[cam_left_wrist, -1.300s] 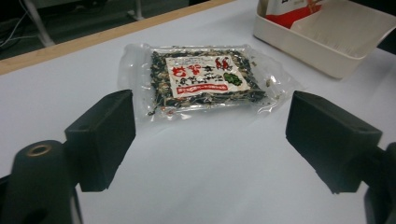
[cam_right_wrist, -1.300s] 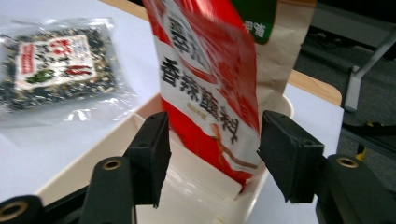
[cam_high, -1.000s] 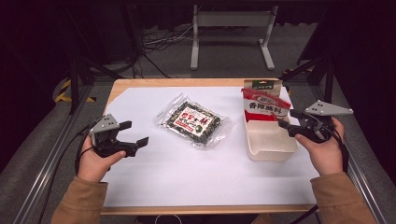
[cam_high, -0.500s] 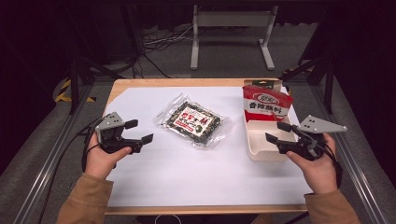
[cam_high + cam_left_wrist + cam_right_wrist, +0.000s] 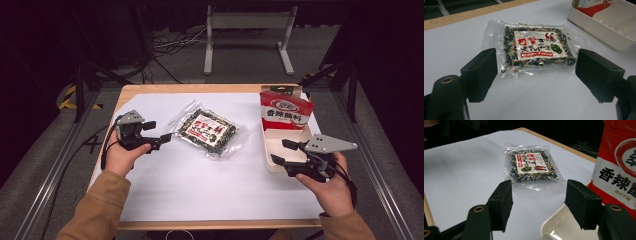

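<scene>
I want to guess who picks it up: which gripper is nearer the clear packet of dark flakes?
Left. The left gripper is just beside the clear packet, apart; the right gripper is over the white tray.

Lab, aluminium rig frame [image 5: 47, 170], floor cables [image 5: 165, 47]

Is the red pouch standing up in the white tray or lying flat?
Standing up. The red pouch leans at the far end of the white tray, its printed front facing the person.

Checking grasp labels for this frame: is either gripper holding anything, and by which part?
Nothing is held. The left gripper stands open just short of the clear seasoning packet; the right gripper is open over the white tray.
</scene>
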`<state>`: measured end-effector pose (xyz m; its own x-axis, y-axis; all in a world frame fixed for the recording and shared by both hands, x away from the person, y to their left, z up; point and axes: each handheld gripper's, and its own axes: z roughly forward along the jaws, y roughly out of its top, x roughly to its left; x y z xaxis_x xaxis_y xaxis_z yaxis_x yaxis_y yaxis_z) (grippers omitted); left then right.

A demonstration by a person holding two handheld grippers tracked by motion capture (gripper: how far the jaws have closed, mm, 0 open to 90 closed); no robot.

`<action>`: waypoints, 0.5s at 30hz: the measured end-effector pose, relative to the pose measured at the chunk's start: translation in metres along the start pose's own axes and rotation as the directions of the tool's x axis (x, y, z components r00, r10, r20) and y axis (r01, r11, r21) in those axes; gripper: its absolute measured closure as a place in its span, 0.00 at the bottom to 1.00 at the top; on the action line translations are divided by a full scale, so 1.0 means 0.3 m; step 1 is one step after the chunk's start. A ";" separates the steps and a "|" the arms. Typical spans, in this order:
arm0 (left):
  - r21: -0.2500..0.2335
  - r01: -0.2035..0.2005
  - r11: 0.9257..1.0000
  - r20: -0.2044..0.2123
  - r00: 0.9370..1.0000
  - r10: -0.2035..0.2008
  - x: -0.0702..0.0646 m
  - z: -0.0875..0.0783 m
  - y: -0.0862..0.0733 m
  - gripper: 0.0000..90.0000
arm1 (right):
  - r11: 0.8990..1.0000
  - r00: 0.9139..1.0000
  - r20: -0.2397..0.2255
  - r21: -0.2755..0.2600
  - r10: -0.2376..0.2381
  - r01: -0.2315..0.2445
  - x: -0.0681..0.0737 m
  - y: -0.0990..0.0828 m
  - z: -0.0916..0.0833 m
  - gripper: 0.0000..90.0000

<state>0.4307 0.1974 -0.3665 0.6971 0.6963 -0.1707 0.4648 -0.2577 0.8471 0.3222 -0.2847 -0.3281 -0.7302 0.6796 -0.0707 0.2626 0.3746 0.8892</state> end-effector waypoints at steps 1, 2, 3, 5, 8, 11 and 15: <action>0.009 0.002 1.000 -0.007 1.000 -0.002 0.005 0.006 0.004 0.22 | 1.000 1.000 -0.016 0.006 -0.007 0.007 0.011 -0.001 0.008 0.45; 0.015 0.001 1.000 -0.015 1.000 -0.001 0.009 0.014 0.007 0.22 | 1.000 1.000 -0.016 0.006 -0.007 0.007 0.011 -0.001 0.008 0.45; 0.020 -0.004 1.000 -0.029 1.000 0.005 0.015 0.022 0.010 0.22 | 1.000 1.000 -0.025 0.010 -0.014 0.014 0.016 -0.001 0.014 0.46; 0.023 0.010 1.000 -0.034 0.999 -0.010 0.025 0.039 0.016 0.22 | 0.999 0.999 -0.043 0.018 -0.026 0.027 0.028 -0.002 0.026 0.47; 0.023 0.019 1.000 -0.053 0.998 -0.018 0.049 0.058 0.032 0.22 | 0.998 0.996 -0.068 0.021 -0.049 0.051 0.047 -0.002 0.045 0.47; 0.026 0.027 0.999 -0.078 0.997 -0.025 0.076 0.078 0.043 0.23 | 0.998 0.994 -0.087 0.021 -0.058 0.060 0.064 -0.004 0.060 0.48; 0.041 0.045 0.998 -0.088 0.995 -0.042 0.099 0.120 0.040 0.23 | 0.997 0.991 -0.109 0.021 -0.072 0.075 0.081 -0.006 0.076 0.48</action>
<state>0.4765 0.1908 -0.3796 0.6262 0.7630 -0.1606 0.5178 -0.2530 0.8172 0.3183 -0.2544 -0.3417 -0.8114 0.5783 -0.0851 0.2204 0.4375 0.8718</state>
